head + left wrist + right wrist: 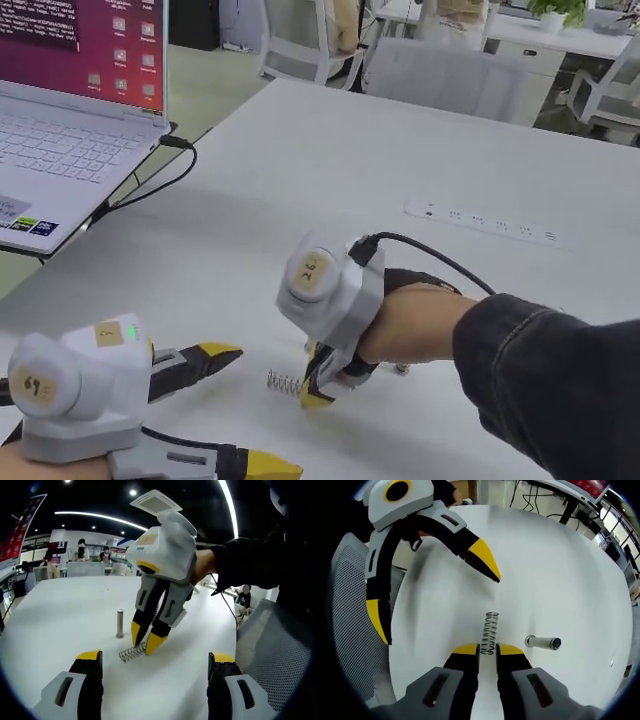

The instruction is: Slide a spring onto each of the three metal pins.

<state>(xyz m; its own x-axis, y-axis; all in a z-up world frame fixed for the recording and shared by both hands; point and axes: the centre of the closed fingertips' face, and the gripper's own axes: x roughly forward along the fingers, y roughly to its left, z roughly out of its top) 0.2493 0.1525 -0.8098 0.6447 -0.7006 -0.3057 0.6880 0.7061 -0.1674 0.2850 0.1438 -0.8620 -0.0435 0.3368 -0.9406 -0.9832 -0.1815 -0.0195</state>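
Spring (284,382) lies flat on the white counter (300,170), near the edge closest to the person. The right tongs (318,395) point steeply down at it, held by a hand (410,325) that comes out of a dark sleeve (550,380). In the right gripper view the two yellow-tipped jaws of the right tongs (487,650) are drawn close together and pinch the near end of the spring (490,630); the rest of the coil stretches away from them on the counter. The left gripper view shows the same from the other side: the right tongs (145,642) stand almost upright, with their tips on one end of the spring (131,652).

One metal pin (120,624) stands upright on the counter just beside the spring, a little behind it in the left gripper view, and it does not touch the coil. In the right gripper view the pin (543,642) is to the right of the jaws, and it carries nothing.

The left tongs (255,410) hover low over the counter at the person's left, with the jaws spread wide and nothing between them. They point toward the spring, and they are apart from it.

Further back on the left an open laptop (60,130) sits with a black cable (150,185) plugged into its side. A white power strip (485,222) lies on the counter on the far right.
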